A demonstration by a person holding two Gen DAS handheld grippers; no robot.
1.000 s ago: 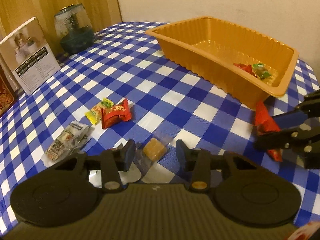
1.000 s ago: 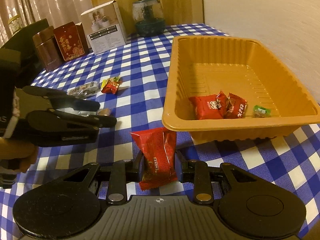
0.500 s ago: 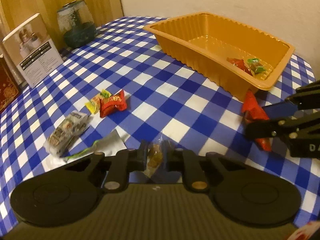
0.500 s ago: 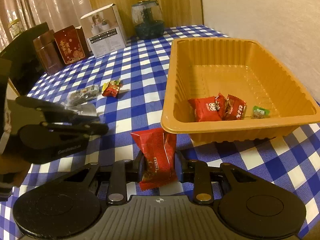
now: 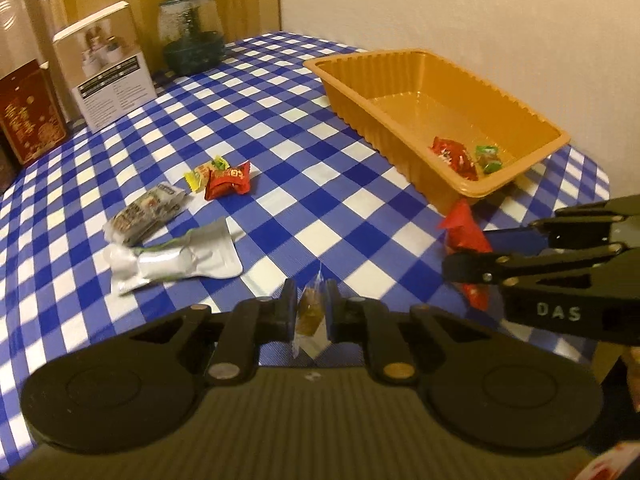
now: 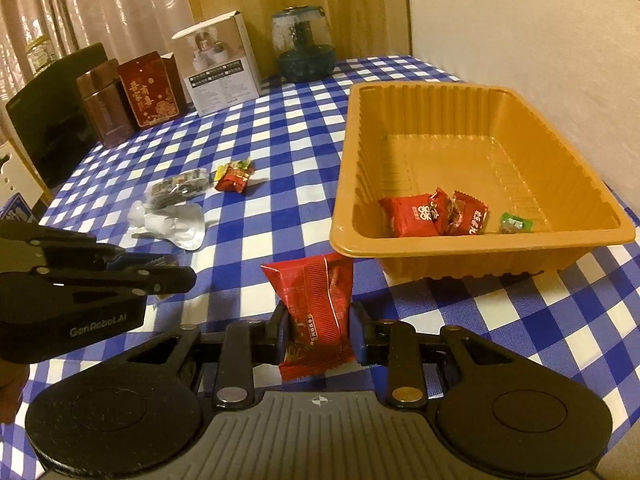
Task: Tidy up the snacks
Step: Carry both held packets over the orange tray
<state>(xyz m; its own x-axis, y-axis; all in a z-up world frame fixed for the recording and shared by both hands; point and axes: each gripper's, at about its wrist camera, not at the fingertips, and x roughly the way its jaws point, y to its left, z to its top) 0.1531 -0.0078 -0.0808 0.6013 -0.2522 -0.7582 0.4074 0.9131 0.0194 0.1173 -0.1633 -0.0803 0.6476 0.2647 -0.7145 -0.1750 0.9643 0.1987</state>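
Left tongs (image 5: pixel 311 314): clenched on a small brown candy (image 5: pixel 309 309) in a clear wrapper, held above the tabletop (image 5: pixel 360 236) at the near edge.
Right tongs (image 6: pixel 318 330): clenched on a red packet (image 6: pixel 314 304), held upright just in front of the tray's near left corner, clear of the cloth.
Silver pouch (image 5: pixel 180 258): flat on the checked cloth, left of the left tongs, near.
Grey wrapped bar (image 5: pixel 146 212): just beyond the pouch, touching its far edge.
Red candy (image 5: pixel 228 180): farther on, beside a yellow candy (image 5: pixel 202 172); the two touch.
Tray (image 6: pixel 612 224): orange, on the right side of the tabletop; two red packets (image 6: pixel 434 216) and a green candy (image 6: pixel 515 224) lie along its near wall.
Far edge: white box (image 6: pixel 220 68), glass jar (image 6: pixel 306 44), red box (image 6: pixel 150 94) and brown tin (image 6: pixel 104 110) stand in a row against the curtain and wood panel.
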